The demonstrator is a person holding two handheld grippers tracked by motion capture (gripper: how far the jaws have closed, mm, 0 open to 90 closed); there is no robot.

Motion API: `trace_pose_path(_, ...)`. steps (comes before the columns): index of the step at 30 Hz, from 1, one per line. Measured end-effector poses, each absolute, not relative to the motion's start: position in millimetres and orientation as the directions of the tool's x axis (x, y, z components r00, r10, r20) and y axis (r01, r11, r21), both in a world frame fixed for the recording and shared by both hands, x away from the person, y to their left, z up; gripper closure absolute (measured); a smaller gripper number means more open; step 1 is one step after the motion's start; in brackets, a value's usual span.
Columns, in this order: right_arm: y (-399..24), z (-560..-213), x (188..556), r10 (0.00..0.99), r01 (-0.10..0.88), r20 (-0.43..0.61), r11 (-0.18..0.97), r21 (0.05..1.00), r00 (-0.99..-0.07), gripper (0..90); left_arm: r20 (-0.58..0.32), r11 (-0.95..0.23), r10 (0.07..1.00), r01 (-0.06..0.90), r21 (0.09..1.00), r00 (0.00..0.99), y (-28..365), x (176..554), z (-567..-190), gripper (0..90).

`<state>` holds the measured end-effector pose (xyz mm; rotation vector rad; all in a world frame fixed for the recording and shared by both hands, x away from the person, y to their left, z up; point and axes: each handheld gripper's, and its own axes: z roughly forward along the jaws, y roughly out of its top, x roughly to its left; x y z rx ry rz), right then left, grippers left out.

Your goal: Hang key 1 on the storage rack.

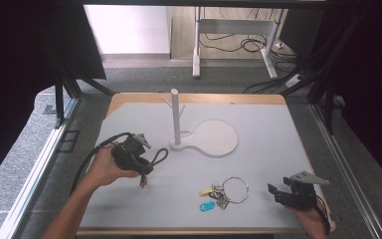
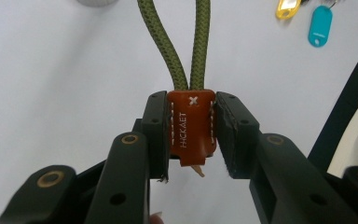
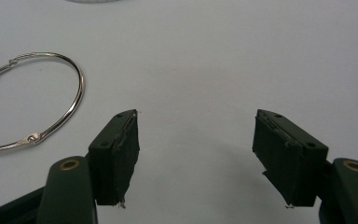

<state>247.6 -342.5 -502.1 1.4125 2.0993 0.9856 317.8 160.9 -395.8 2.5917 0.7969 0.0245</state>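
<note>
My left gripper (image 2: 191, 135) is shut on the brown leather tab (image 2: 190, 125) of an olive cord loop keychain (image 1: 159, 158), held just above the table left of centre. The loop (image 2: 175, 42) stretches away from the jaws. A white stand (image 1: 175, 117) with a post and short pegs rises from a flat white base (image 1: 214, 138) behind it. A large metal key ring (image 1: 235, 190) with keys plus yellow and blue tags (image 1: 207, 205) lies on the mat near the front. My right gripper (image 3: 196, 154) rests open at the front right, with the ring (image 3: 51, 107) to its left.
A grey mat (image 1: 258, 124) covers the wooden table (image 1: 199, 98). Black frame legs stand at both sides, and a desk with cables sits on the floor beyond.
</note>
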Motion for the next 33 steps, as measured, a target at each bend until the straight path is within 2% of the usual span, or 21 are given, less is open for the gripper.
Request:
trace_pose_path(21,-342,-503,248,0.914,0.619,0.037,0.242,0.747,-0.403,32.3,-0.100,-0.714,0.551,0.530,0.457,0.829,169,324,-371,66.8)
trace_pose_path(33,-343,-503,248,0.917,0.622,0.041,0.235,0.747,-0.397,32.4,-0.131,-0.696,0.544,0.533,0.481,0.829,173,332,-360,66.8)
